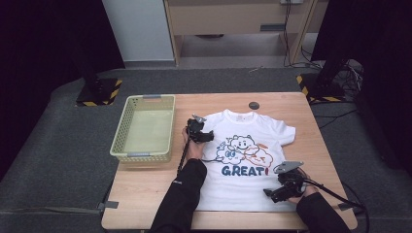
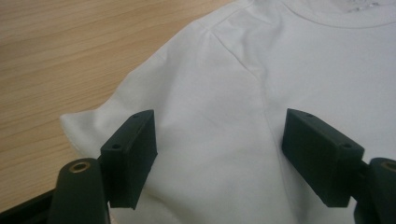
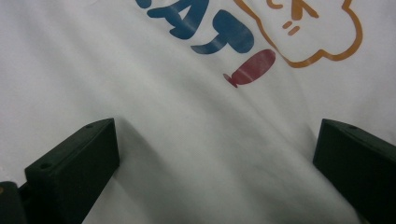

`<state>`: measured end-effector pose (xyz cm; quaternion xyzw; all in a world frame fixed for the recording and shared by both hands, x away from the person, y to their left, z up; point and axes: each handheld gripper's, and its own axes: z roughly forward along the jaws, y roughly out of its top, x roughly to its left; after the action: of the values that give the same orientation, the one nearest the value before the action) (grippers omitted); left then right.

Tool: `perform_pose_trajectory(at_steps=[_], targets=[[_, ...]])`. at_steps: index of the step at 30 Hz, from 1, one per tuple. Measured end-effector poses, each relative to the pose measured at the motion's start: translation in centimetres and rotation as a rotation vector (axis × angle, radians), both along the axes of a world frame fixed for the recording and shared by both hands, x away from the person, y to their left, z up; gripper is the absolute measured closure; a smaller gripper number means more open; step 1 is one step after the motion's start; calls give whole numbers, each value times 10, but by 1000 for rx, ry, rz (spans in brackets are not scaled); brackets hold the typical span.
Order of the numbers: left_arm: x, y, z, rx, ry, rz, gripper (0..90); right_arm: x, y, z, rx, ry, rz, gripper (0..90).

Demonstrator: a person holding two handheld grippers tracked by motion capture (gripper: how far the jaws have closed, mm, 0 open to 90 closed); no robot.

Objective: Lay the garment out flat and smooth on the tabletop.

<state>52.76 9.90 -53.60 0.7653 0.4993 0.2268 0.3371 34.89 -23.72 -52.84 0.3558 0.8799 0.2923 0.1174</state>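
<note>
The T-shirt (image 1: 243, 160) lies flat, print up, unfolded, beside the basket (image 1: 144, 127). Left gripper (image 1: 200, 132) hovers over its sleeve, right gripper (image 1: 284, 189) over its hem; both jaw pairs stand apart, gripping nothing. Folding appears not yet begun.

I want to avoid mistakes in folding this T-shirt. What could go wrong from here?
1. The left hand-held gripper stands open over the T-shirt sleeve; it may pinch only one layer.
2. The right hand-held gripper, open near the hem, may drag the cloth and wrinkle the print.
</note>
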Motion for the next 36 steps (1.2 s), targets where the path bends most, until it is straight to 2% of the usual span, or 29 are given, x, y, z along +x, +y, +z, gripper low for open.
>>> perform_pose_trajectory(at_steps=[5,7,10,11,15,18,21,27,32,36], targets=[[-2,3,5,5,35,15,274,1,-1,1,-8,12,-10,8],[-4,5,12,-2,39,24,271,0,0,2,-15,18,-14,9],[-10,8,25,-45,8,10,262,0,1,4,-32,21,-17,6],[-10,8,25,-45,8,10,262,0,1,4,-32,21,-17,6],[-21,12,46,-94,-53,-20,258,2,-1,8,-13,12,-43,6],[-29,13,56,-103,-83,-40,249,3,-3,12,17,-4,-61,6],[-36,13,64,-104,-97,-58,243,5,-6,16,34,-21,-82,6],[-50,15,72,-106,-79,-90,229,7,-10,22,76,-53,-134,7],[-60,18,74,-123,-54,-110,228,9,-13,25,94,-66,-165,7],[-68,17,71,-114,-30,-135,225,11,-15,26,99,-70,-183,6]])
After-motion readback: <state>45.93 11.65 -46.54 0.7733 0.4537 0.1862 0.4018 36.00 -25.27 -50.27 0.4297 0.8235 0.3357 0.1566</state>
